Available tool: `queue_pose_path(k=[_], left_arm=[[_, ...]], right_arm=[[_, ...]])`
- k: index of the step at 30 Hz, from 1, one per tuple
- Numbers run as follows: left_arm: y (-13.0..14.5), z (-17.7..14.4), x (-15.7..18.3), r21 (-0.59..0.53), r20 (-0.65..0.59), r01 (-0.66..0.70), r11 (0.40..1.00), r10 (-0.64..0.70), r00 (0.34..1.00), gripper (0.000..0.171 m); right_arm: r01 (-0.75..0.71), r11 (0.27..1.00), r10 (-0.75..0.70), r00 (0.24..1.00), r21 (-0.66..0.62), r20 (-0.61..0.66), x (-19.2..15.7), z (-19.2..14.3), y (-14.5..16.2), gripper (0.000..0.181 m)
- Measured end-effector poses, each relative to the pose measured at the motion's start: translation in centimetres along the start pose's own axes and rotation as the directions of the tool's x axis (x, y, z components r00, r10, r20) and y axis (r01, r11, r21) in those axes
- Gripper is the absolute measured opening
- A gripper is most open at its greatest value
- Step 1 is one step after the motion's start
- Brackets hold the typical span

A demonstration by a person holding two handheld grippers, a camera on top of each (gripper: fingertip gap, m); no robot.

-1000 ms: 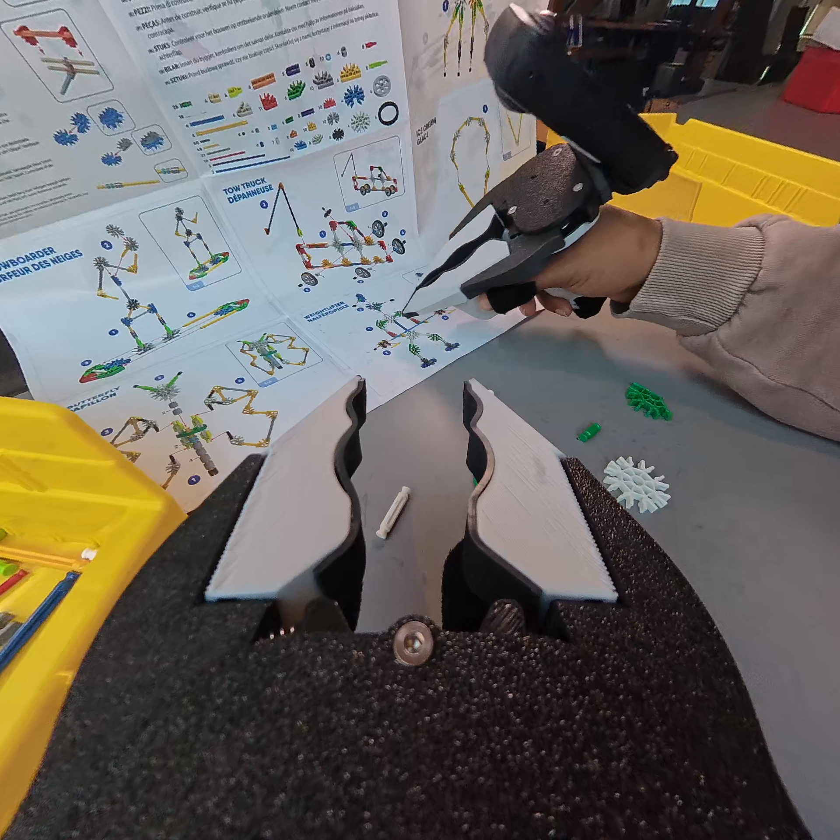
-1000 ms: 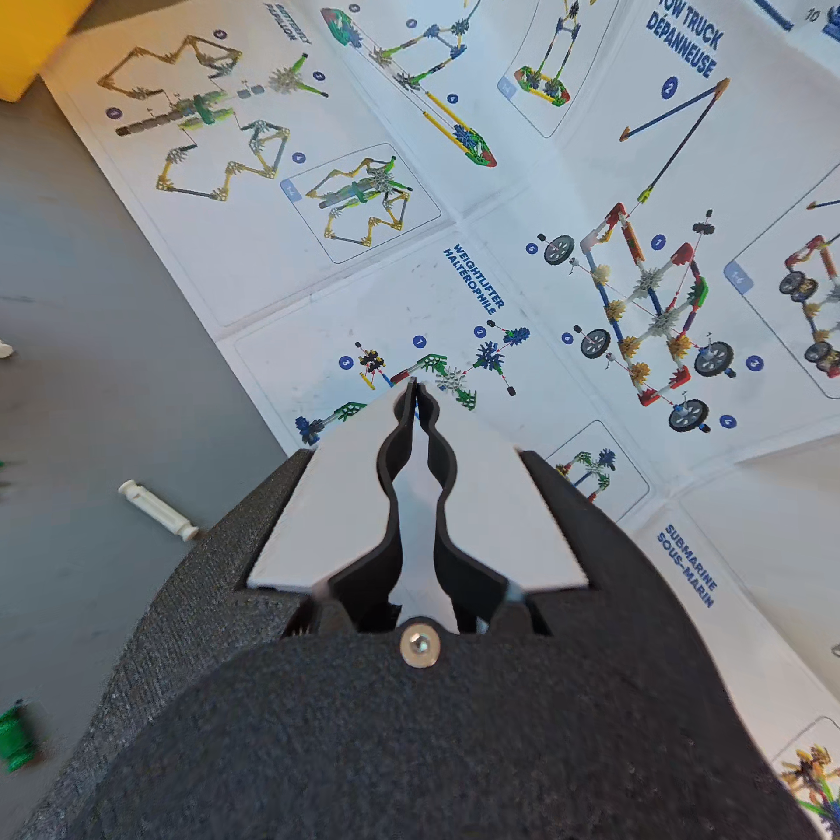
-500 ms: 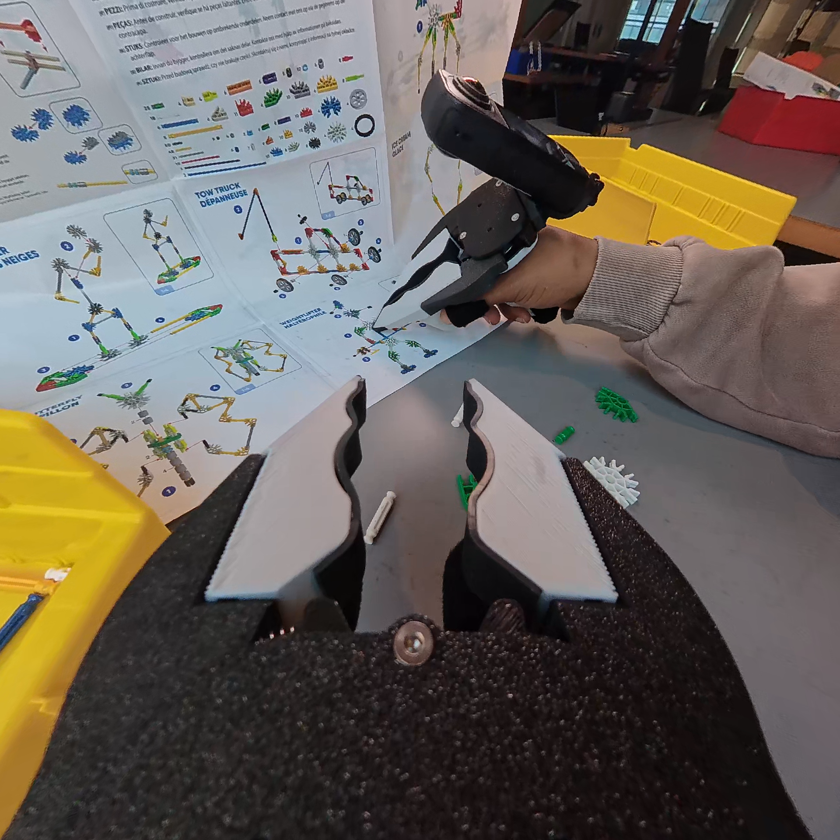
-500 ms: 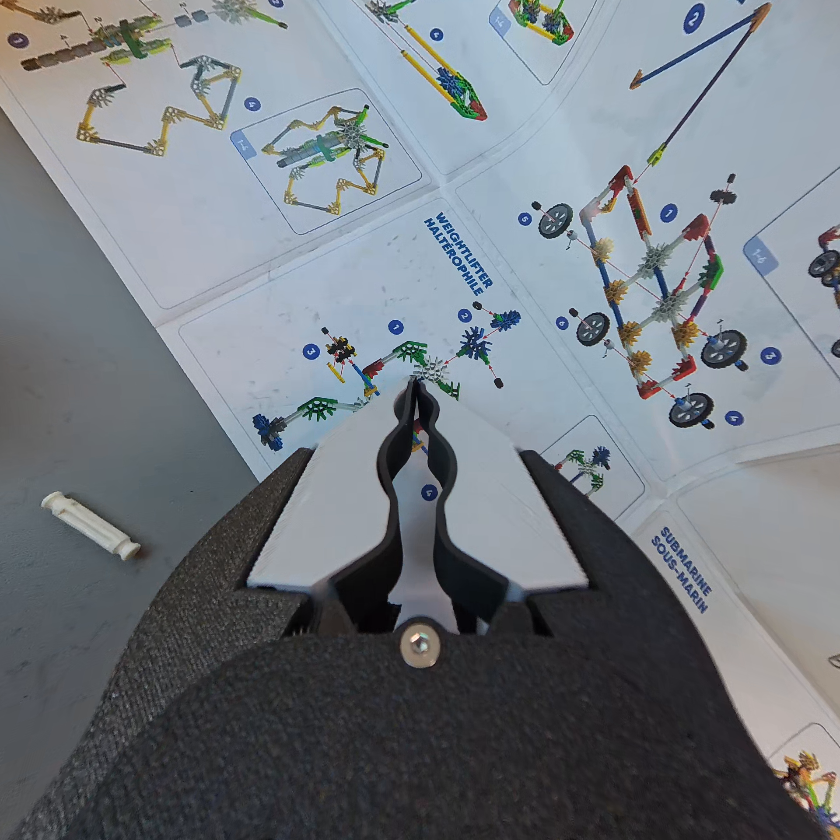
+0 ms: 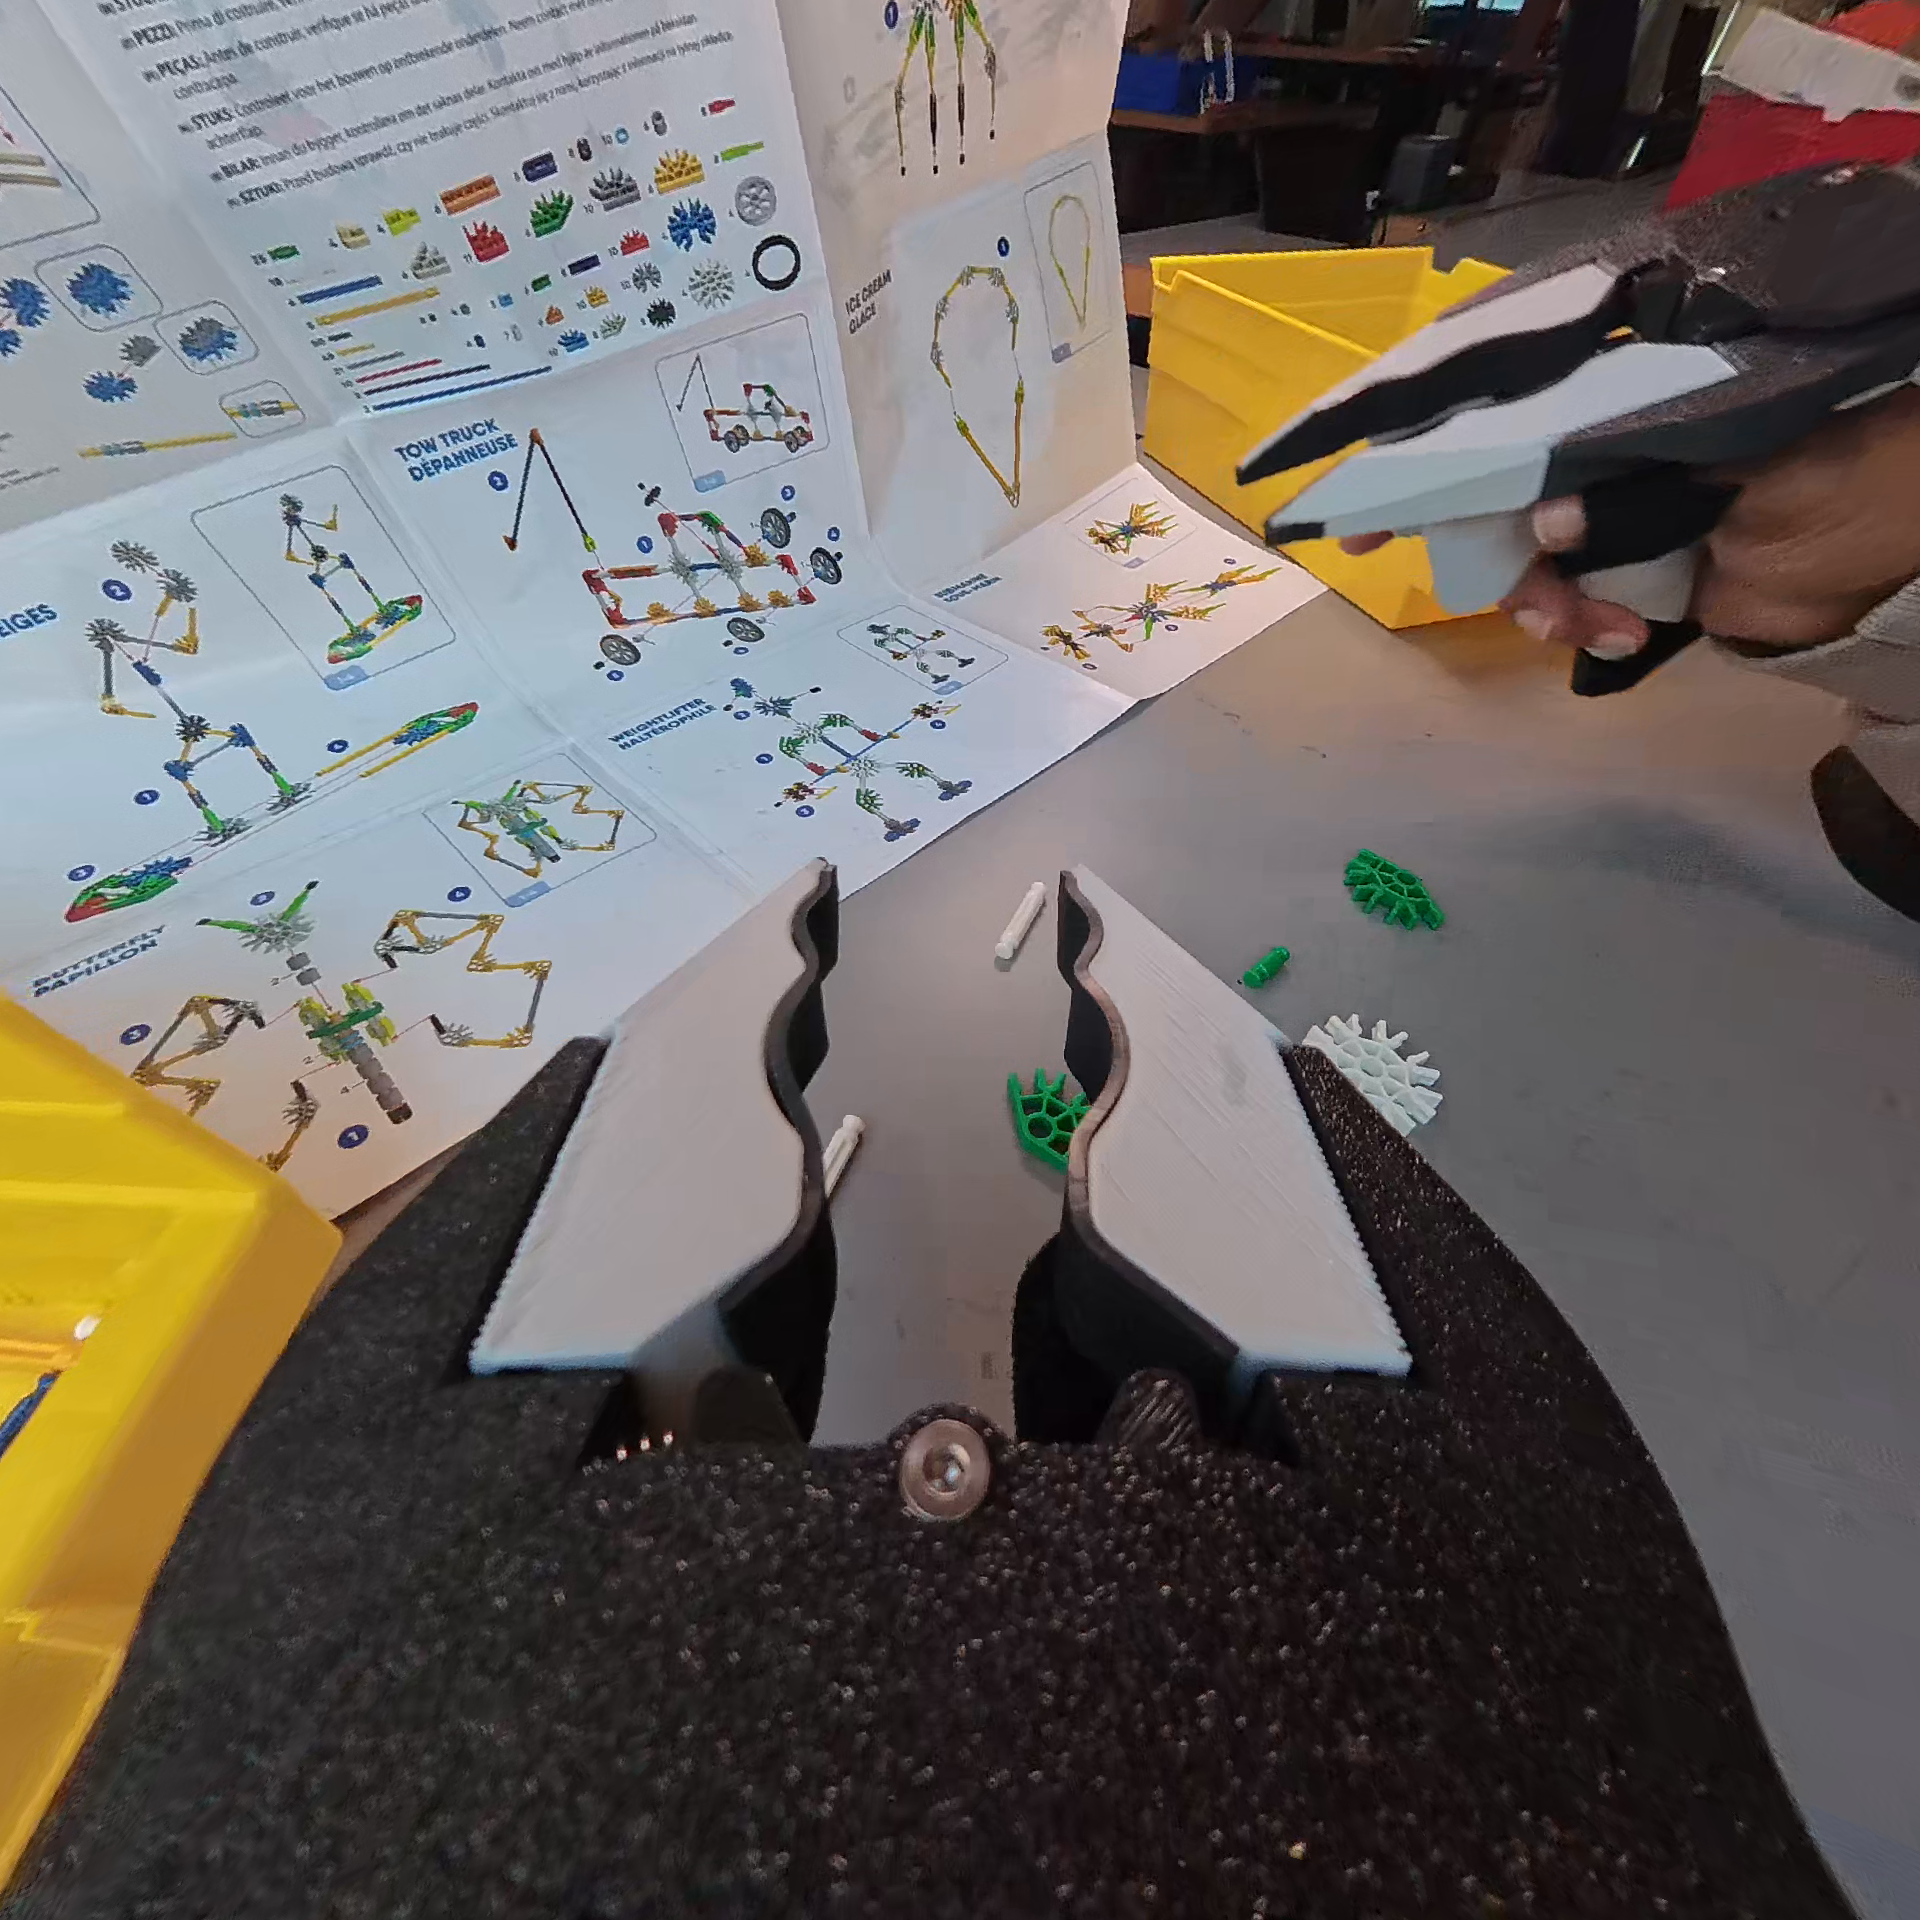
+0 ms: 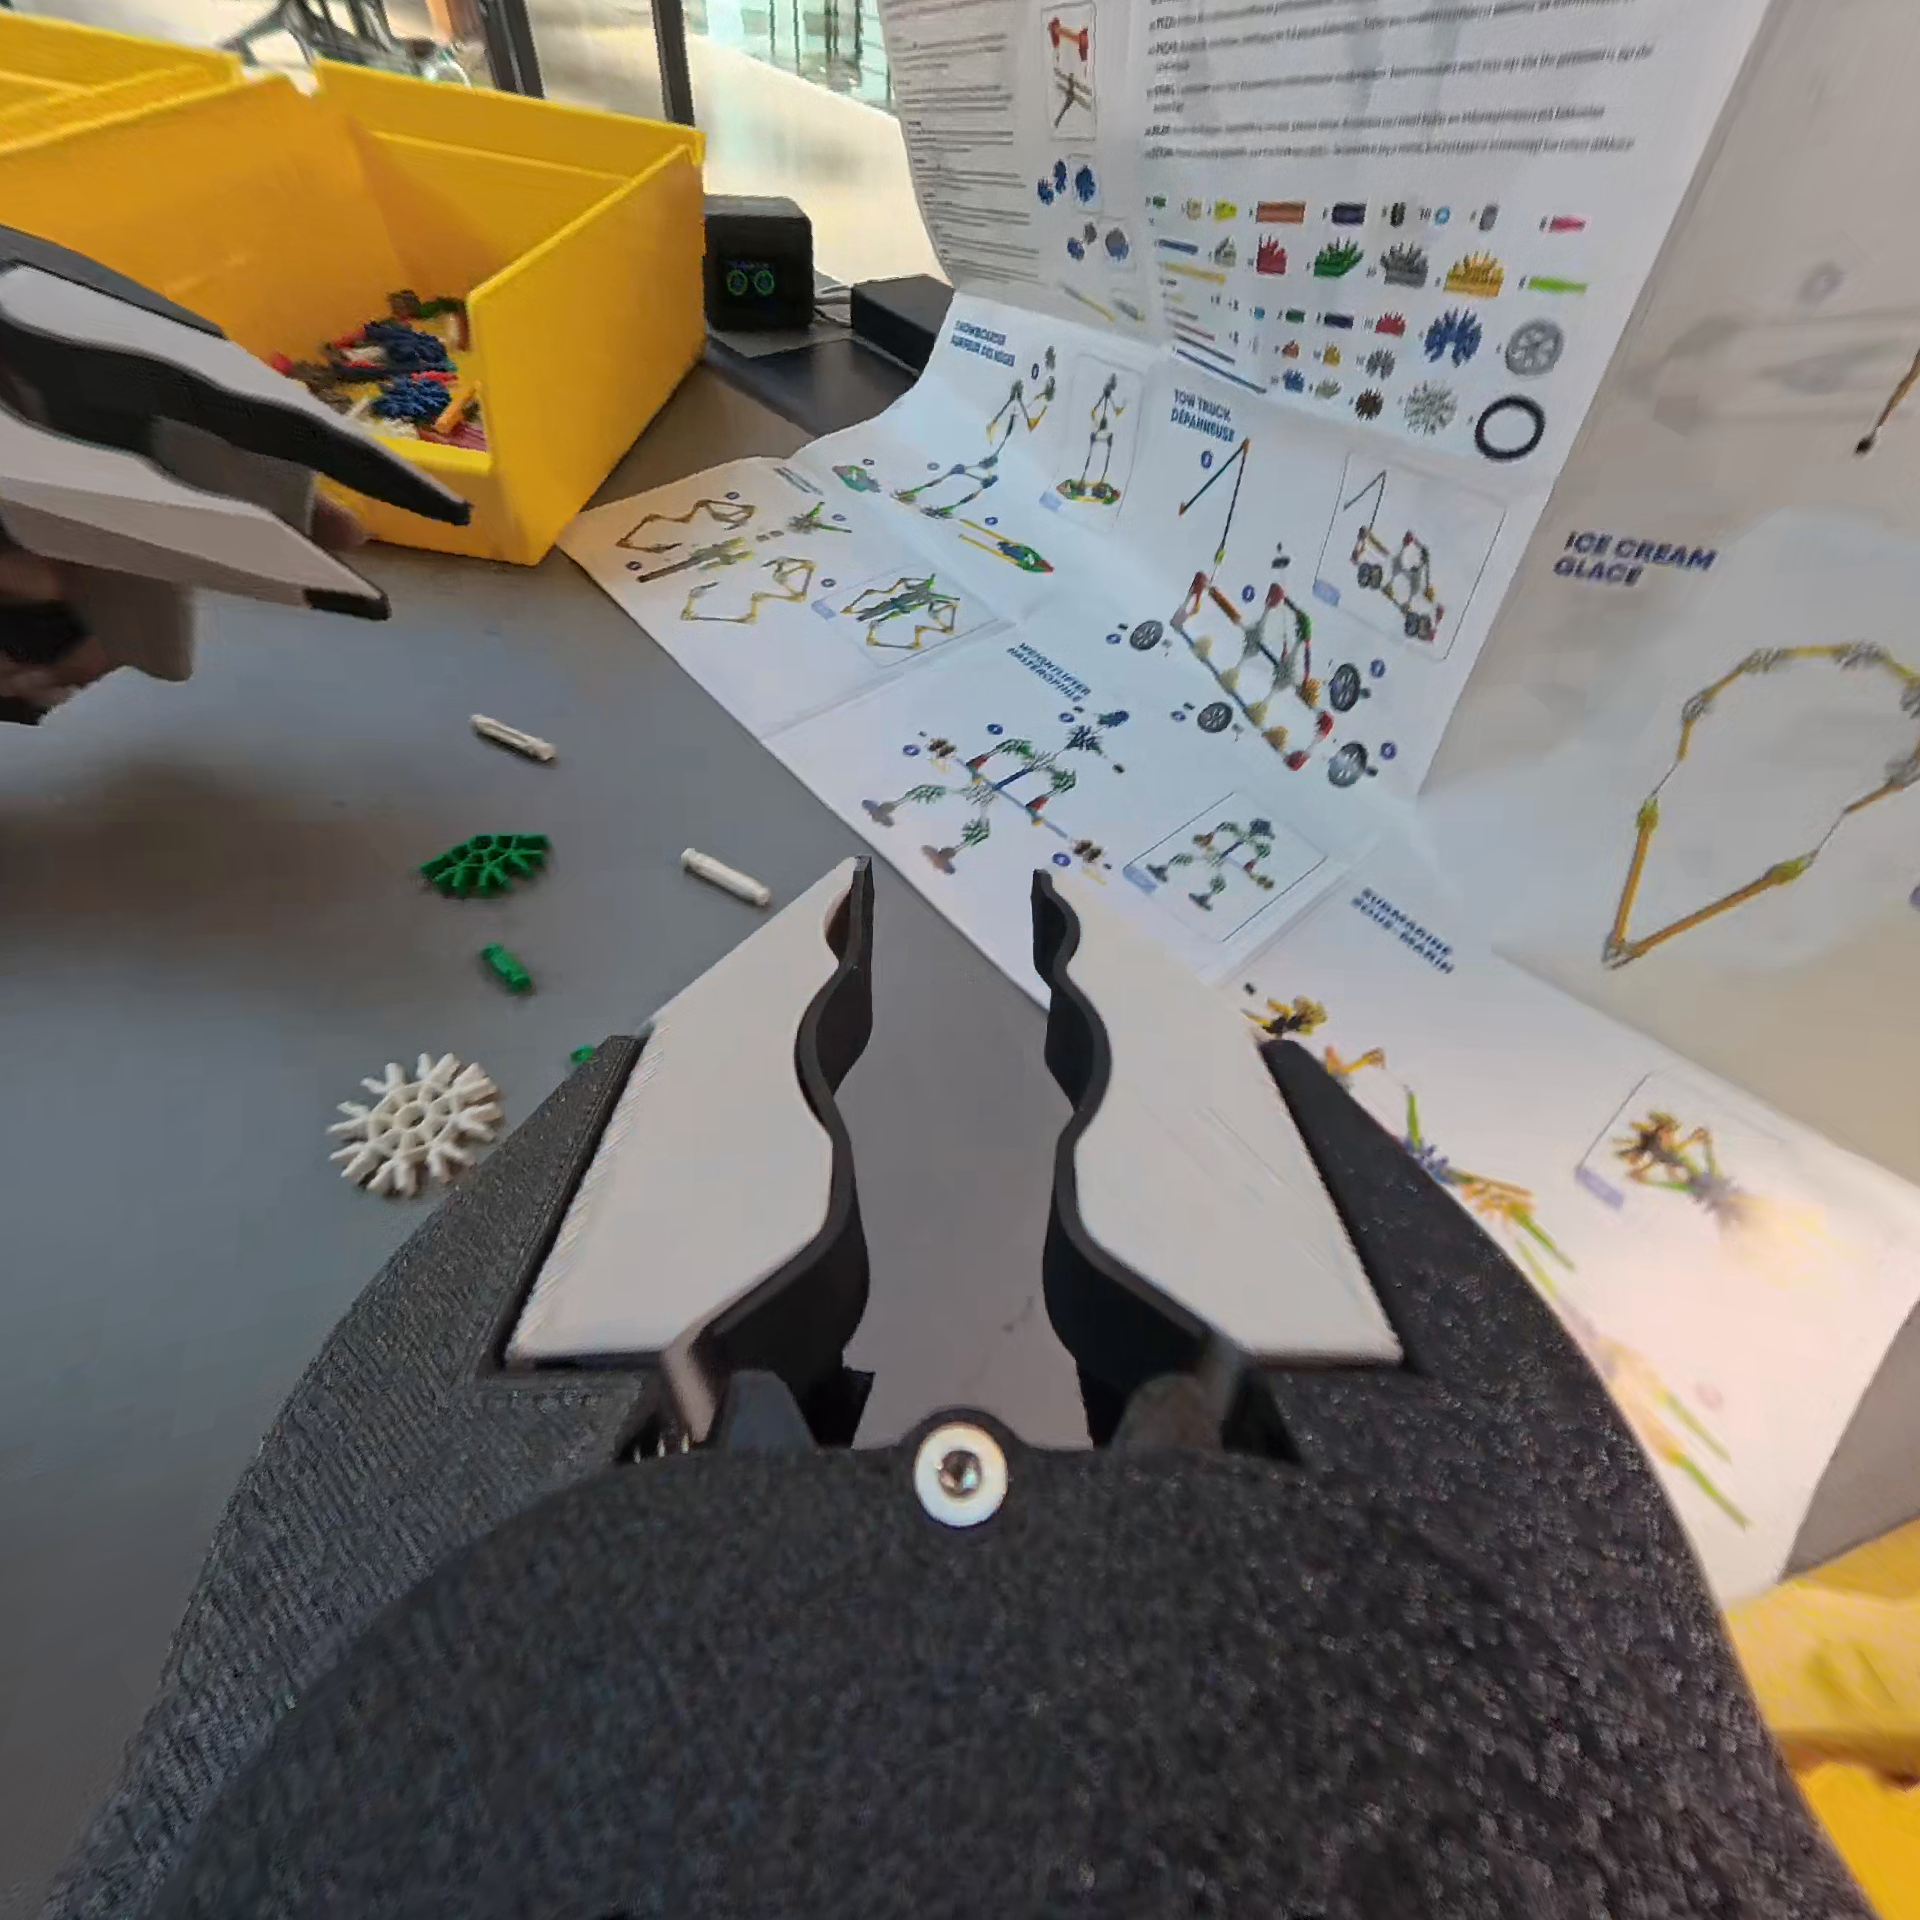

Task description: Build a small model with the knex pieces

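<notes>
White rod point(image 5: 1018, 920) pointing away, lengthwise.

Small green connectors point(image 5: 1390, 888), white rods point(image 5: 1019, 921) and a white snowflake piece point(image 5: 1374, 1071) lie scattered on the grey table point(image 5: 1558, 1195).

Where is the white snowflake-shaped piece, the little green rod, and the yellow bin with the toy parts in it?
White snowflake-shaped plastic piece point(image 6: 416, 1122): right wrist view, on its round hub.
Little green plastic rod point(image 6: 506, 967): right wrist view, on its middle.
Yellow plastic bin holding toy parts point(image 6: 582, 343): right wrist view, on its outer side wall.
</notes>
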State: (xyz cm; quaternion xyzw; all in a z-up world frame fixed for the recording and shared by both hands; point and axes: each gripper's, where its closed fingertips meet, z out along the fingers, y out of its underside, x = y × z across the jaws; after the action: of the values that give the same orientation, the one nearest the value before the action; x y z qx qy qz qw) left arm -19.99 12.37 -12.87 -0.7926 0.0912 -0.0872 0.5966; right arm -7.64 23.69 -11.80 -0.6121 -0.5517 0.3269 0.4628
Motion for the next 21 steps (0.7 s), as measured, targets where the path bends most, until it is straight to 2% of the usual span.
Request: queue_pose_path(k=[4,7,9,11,14,17,19,21], left_arm=[[0.4,0.4,0.7,-0.014,-0.001,-0.017,1.0,0.017,1.0,0.041],[-0.2,0.3,0.5,-0.01,0.015,-0.024,1.0,0.024,1.0,0.041],[-1.9,-0.6,-0.7,0.028,0.055,-0.023,0.999,0.021,0.998,0.041],[-4.2,-2.4,-3.1,0.062,0.127,-0.031,0.998,0.023,0.992,0.041],[-7.2,-6.4,-8.4,0.047,0.267,-0.034,0.998,0.02,0.964,0.041],[-9.9,-10.3,-13.4,0.03,0.326,0.01,1.0,-0.019,0.945,0.032],[-9.3,-10.6,-15.7,-0.095,0.276,0.074,0.993,-0.045,0.96,0.023],[-5.5,-9.5,-16.3,-0.352,0.169,0.097,0.931,-0.039,0.985,0.015]], right_arm=[[-0.078,0.993,0.076,0.997,0.088,0.021,-1.0,-3.4,2.7,0.038],[-0.085,0.971,0.086,0.996,0.222,0.004,-0.3,-5.3,0.9,0.041],[-0.109,0.957,0.103,0.994,0.27,0.035,-0.3,-5.9,-0.1,0.043],[-0.115,0.947,0.101,0.993,0.3,0.063,-0.6,-6.2,-0.5,0.043],[-0.075,0.953,0.058,0.996,0.293,0.067,-1.3,-6.2,-0.2,0.042],[-0.022,0.957,0.004,0.998,0.29,0.062,-2.1,-6.2,-0.3,0.037],[0.004,0.958,-0.024,0.998,0.287,0.066,-2.6,-6.2,-0.2,0.032],[0.025,0.961,-0.047,0.996,0.276,0.074,-3.1,-5.9,0.1,0.029]])
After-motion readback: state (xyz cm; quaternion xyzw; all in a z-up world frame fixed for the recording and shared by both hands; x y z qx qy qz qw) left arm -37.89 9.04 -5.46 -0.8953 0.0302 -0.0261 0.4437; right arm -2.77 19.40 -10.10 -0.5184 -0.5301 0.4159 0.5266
